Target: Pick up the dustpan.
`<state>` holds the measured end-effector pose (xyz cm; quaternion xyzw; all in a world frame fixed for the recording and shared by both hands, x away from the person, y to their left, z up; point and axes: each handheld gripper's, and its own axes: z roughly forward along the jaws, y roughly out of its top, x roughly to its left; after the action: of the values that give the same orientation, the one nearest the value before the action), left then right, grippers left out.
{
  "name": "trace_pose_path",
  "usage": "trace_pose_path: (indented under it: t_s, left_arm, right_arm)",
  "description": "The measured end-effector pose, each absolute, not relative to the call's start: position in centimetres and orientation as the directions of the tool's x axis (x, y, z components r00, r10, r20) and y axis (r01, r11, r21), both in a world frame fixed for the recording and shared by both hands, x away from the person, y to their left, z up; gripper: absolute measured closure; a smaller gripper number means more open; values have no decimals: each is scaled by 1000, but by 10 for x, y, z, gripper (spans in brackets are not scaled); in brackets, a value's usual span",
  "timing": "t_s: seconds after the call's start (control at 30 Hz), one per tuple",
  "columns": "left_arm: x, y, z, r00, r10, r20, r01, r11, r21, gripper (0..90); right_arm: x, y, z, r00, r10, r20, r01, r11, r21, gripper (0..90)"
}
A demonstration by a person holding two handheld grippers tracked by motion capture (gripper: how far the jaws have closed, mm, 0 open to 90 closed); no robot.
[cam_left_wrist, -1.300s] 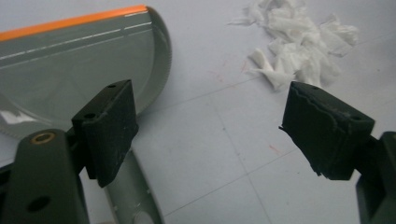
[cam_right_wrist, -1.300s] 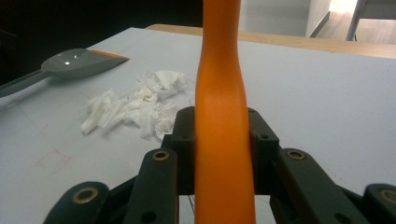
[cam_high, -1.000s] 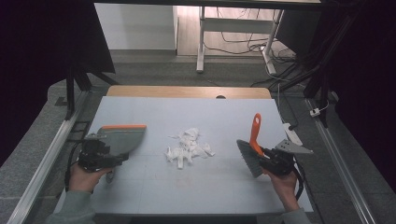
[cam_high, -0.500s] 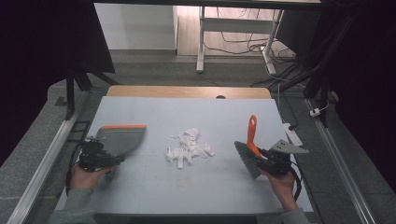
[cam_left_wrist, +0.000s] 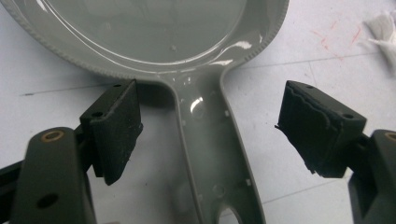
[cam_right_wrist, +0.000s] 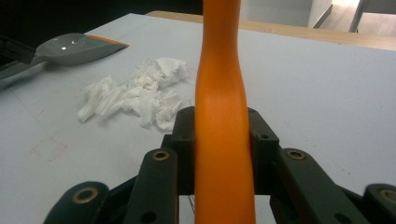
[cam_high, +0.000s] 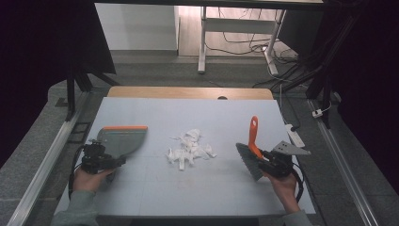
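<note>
A grey dustpan (cam_high: 121,140) with an orange front lip lies flat at the table's left. My left gripper (cam_high: 113,161) is open and straddles the dustpan's handle (cam_left_wrist: 212,149). Its jaws have just been closing, and both pads (cam_left_wrist: 116,126) still stand clear of the handle. At the right, my right gripper (cam_high: 263,157) is shut on the orange handle (cam_right_wrist: 219,70) of a brush (cam_high: 248,160), whose dark bristles point down at the table. A heap of torn white paper scraps (cam_high: 189,148) lies between the two tools, also seen in the right gripper view (cam_right_wrist: 135,95).
The pale blue table top (cam_high: 197,113) has a wooden strip along its far edge and metal rails down both sides. A white power strip (cam_high: 294,134) lies by the right edge. A desk frame and cables stand on the floor beyond.
My left gripper has come down over the dustpan's handle. The right gripper has stayed where it was, and the brush's handle has tilted a little to the left.
</note>
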<state>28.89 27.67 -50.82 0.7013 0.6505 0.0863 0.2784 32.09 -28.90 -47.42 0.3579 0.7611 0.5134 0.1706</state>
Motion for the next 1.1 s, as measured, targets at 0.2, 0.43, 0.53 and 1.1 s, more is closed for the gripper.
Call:
trace_pose_path:
  t_s: [0.2, 0.43, 0.53, 1.1]
  left_arm:
    - [287, 275, -510, 133, 963, -233, 868, 0, 497, 235]
    - [293, 271, -520, 136, 961, -240, 884, -8, 468, 276]
    - [295, 271, -523, 124, 963, -239, 886, 1, 464, 325]
    - [295, 280, -527, 100, 950, -296, 873, 59, 485, 593]
  right_arm:
    - [321, -290, -474, -684, 722, 110, 372, 215, 903, 701]
    - [322, -289, -475, -686, 720, 107, 374, 223, 900, 701]
    - [322, -289, -476, -687, 719, 105, 373, 226, 900, 701]
    - [322, -288, -476, -689, 718, 100, 373, 233, 898, 701]
